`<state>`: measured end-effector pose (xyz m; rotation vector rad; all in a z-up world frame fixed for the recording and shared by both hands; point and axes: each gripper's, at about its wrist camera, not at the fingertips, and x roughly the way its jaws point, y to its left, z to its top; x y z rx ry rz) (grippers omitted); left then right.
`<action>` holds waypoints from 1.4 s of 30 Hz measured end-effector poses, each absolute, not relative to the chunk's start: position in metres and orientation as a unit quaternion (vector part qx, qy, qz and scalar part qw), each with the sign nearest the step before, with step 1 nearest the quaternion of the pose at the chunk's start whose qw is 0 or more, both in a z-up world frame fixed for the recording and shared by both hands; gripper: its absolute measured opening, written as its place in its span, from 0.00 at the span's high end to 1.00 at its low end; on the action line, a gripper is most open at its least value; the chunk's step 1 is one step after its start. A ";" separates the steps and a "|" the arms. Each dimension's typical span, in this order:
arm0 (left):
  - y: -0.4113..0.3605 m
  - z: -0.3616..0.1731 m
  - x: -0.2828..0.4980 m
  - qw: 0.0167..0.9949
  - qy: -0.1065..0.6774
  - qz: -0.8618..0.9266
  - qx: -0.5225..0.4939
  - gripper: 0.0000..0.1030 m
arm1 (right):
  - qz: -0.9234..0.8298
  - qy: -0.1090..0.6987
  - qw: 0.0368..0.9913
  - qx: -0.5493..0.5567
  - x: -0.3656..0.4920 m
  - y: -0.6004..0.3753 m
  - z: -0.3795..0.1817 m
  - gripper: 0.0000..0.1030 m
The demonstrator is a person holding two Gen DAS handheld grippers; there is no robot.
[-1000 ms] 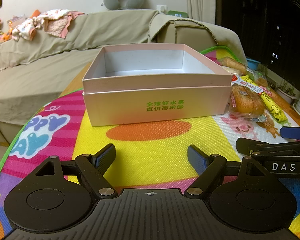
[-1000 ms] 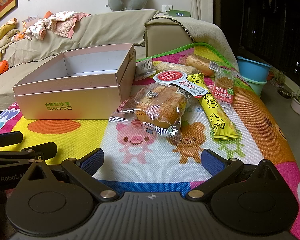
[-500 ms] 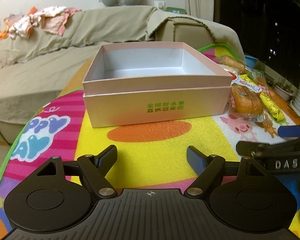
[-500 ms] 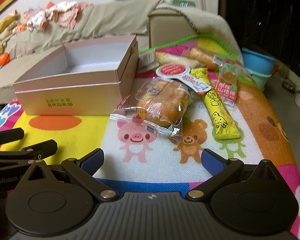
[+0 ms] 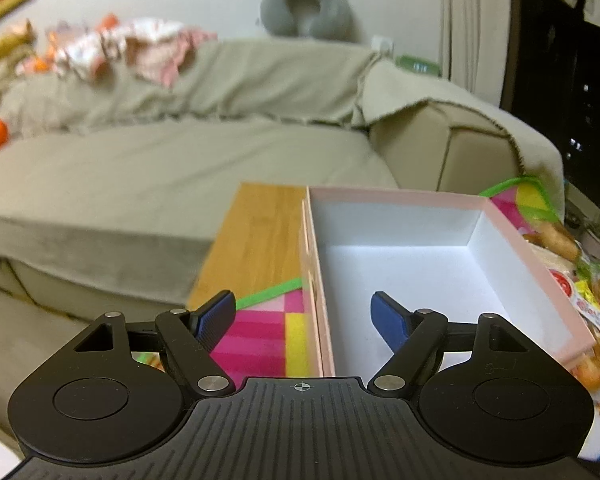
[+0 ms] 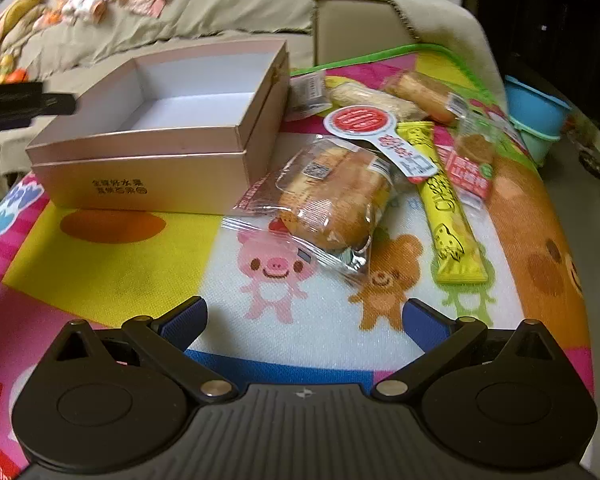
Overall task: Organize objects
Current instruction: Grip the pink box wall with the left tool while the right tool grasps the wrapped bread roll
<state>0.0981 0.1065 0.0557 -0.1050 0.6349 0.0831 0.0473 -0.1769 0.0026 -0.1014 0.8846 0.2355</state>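
An open pink box [image 5: 516, 240] with a white inside stands empty on the colourful mat; it also shows in the right wrist view [image 6: 160, 176]. My left gripper [image 5: 302, 314] is open and straddles the box's left wall, one finger outside and one over the inside. My right gripper [image 6: 302, 320] is open and empty above the mat, short of a wrapped bread bun [image 6: 332, 200]. A yellow cheese stick pack [image 6: 448, 208], a red round-topped packet [image 6: 380, 136] and a red haw snack pack [image 6: 472, 160] lie to its right.
Two more wrapped pastries [image 6: 416, 88] lie at the mat's far side. A beige sofa [image 5: 180, 120] with clothes stands behind the table. The bare wooden tabletop [image 5: 256, 236] shows left of the box. Blue tubs [image 6: 536, 116] sit on the floor at the right.
My left gripper has risen and moved forward and left, from in front of the box to over its left wall. My right gripper has lifted and tilted down a little toward the snacks.
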 end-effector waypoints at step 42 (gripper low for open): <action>0.106 0.022 0.120 0.949 0.313 -0.010 -0.042 0.86 | 0.167 0.386 0.907 0.020 0.069 -0.225 0.040 0.45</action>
